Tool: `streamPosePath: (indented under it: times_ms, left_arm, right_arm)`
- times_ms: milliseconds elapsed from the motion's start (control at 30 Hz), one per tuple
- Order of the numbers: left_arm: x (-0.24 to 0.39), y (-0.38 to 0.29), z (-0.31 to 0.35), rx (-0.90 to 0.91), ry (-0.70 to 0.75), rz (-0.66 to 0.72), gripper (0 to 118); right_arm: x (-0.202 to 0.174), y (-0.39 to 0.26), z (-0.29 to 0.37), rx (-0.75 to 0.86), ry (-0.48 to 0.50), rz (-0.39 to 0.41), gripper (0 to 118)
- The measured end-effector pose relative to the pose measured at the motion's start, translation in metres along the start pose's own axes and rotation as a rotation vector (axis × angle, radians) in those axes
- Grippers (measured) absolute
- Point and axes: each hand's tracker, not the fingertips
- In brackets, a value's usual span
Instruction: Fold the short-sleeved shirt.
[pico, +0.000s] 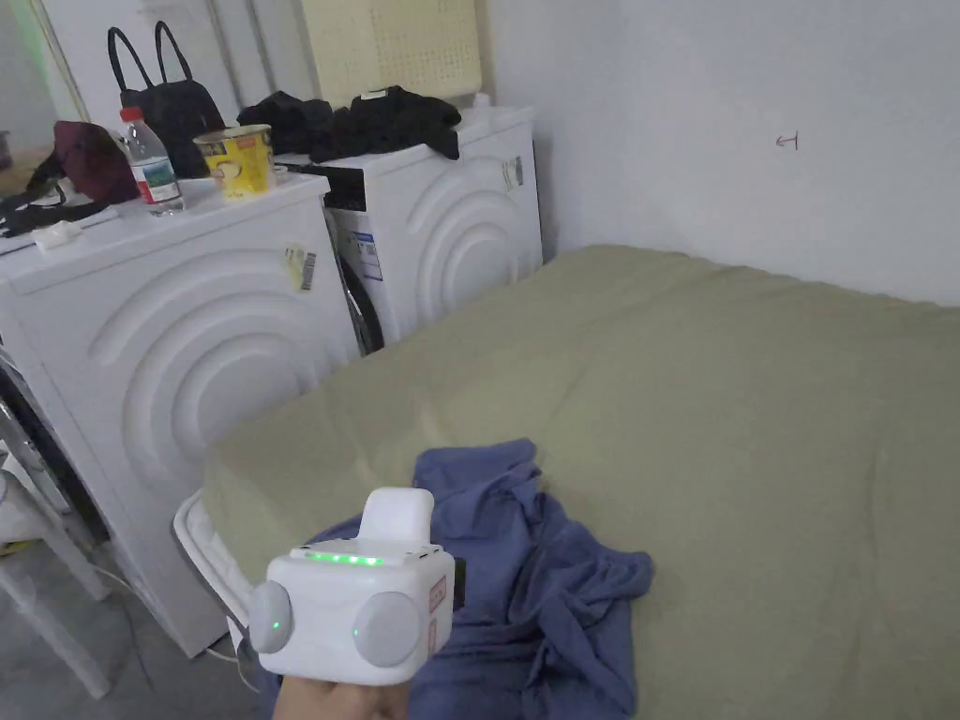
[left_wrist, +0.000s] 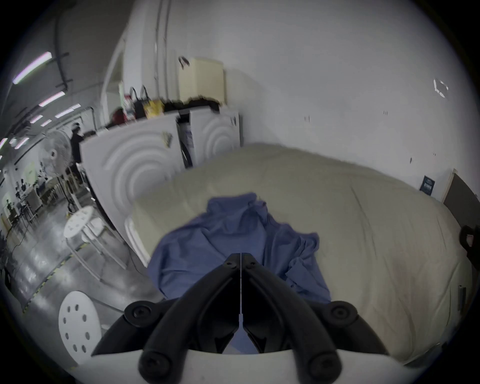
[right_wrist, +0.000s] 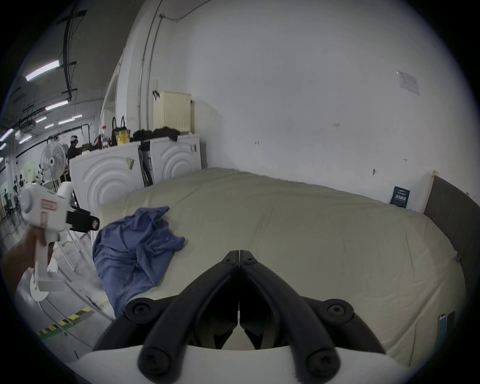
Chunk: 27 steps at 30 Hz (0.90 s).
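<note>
Crumpled blue short-sleeved shirt (pico: 534, 581) sitting at the near left corner of the olive-sheeted bed (pico: 731, 394)

We're seeing it lying bunched, long axis running from the bed's near edge, where it's draping over, toward the white washing machines (pico: 197, 356). Our left gripper (left_wrist: 241, 256) is hovering right above it, jaws pressed together on nothing; our right gripper (right_wrist: 239, 252) is hanging well off to the shirt's right over bare sheet, jaws together too. The right gripper view is catching the left gripper's white body sideways.

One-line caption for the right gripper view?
Right claw shut above the bed; crumpled blue shirt lies at its corner.
</note>
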Motion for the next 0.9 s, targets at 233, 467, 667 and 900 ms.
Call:
streamPosePath:
  times_ms: [233,467,667,900]
  left_arm:
    - [0.0,-0.014,-0.1,-0.283,-0.098,-0.007,118]
    - [0.022,-0.043,-0.125,-0.316,-0.103,-0.125,116]
    - [0.024,-0.014,-0.1,-0.269,-0.073,-0.149,1]
    - [0.056,0.031,-0.038,-0.19,-0.162,-0.133,1]
  right_arm:
    - [-0.001,-0.021,-0.033,-0.104,0.022,0.007,0]
    - [0.004,-0.034,-0.04,-0.166,0.029,-0.013,0]
    - [0.024,-0.037,-0.015,-0.163,0.008,-0.014,0]
    - [0.065,-0.044,0.039,-0.14,-0.078,-0.056,0]
